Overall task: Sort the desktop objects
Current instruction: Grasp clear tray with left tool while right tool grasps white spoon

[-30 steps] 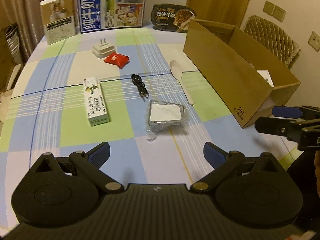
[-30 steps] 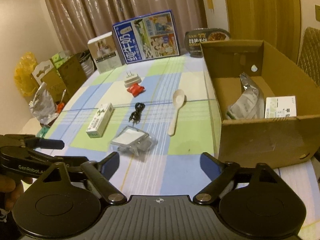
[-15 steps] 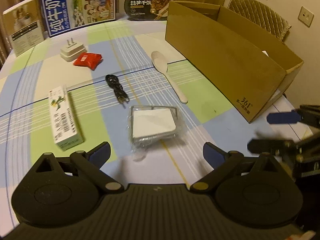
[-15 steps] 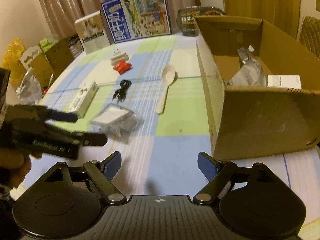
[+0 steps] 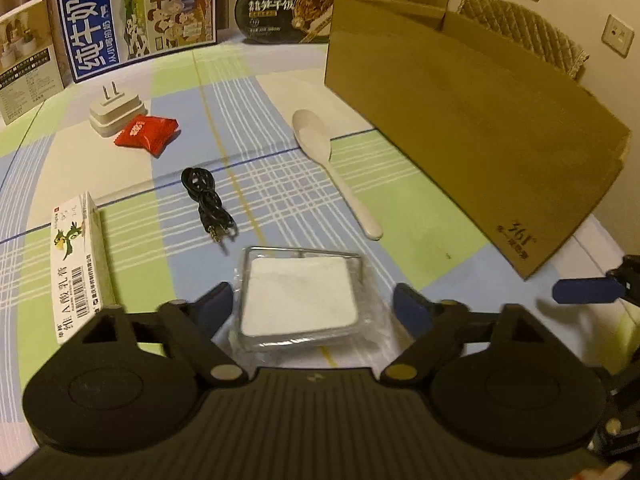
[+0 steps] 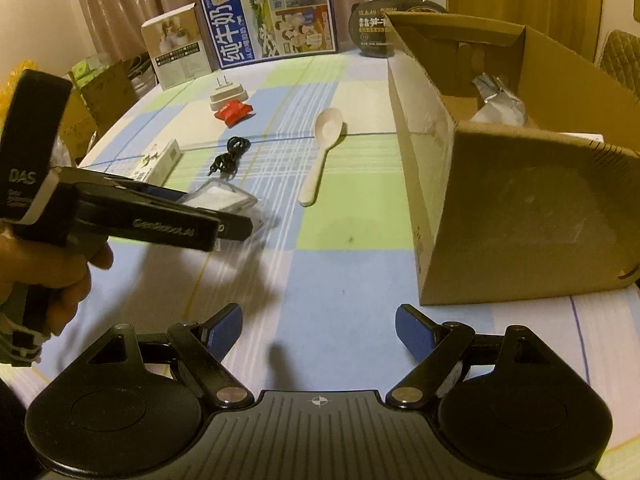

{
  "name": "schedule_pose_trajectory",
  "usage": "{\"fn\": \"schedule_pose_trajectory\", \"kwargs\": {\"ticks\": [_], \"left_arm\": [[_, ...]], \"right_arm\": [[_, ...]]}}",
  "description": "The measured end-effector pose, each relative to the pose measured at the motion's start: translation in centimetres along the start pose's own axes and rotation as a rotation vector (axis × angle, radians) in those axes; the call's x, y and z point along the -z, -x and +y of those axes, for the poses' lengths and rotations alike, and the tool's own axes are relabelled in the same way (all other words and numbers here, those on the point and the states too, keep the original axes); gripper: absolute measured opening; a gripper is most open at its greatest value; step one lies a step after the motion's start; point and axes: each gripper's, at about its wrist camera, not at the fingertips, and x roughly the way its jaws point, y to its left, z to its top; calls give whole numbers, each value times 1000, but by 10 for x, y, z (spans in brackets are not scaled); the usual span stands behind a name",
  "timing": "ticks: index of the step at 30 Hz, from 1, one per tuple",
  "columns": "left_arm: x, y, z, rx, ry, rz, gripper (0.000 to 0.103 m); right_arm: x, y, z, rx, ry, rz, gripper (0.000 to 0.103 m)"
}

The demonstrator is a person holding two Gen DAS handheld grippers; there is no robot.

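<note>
My left gripper point(image 5: 314, 306) is open, its blue pads on either side of a clear plastic packet with a white pad inside point(image 5: 298, 298), not closed on it. The packet also shows in the right wrist view point(image 6: 220, 198), partly hidden by the left gripper point(image 6: 224, 224). My right gripper point(image 6: 320, 332) is open and empty above the tablecloth, left of the cardboard box point(image 6: 516, 216). On the table lie a white spoon point(image 5: 336, 172), a black cable point(image 5: 206, 204), a green-and-white carton point(image 5: 78, 262), a red sachet point(image 5: 146, 134) and a white plug adapter point(image 5: 114, 114).
The open cardboard box point(image 5: 472, 136) stands at the right and holds a foil bag point(image 6: 500, 98) and a white carton. A blue milk box point(image 5: 136, 12), a white box point(image 5: 26, 52) and a black meal tray point(image 5: 288, 10) stand along the far edge.
My left gripper has moved forward and down until its open fingers flank the plastic packet. My right gripper has shifted forward and lower beside the box.
</note>
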Motion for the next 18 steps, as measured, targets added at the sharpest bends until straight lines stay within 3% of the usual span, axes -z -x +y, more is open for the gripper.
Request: {"fn": "schedule_pose_trajectory", "kwargs": {"ticks": [5, 10, 18], "left_arm": [[1, 2, 4, -6, 0, -1, 63], [10, 16, 16, -60, 12, 29, 63], [19, 33, 44, -144, 71, 6, 63]], "right_arm": [[0, -2, 2, -21, -3, 1, 81], [-2, -4, 7, -42, 8, 6, 81], [-12, -14, 18, -67, 34, -15, 81]]}}
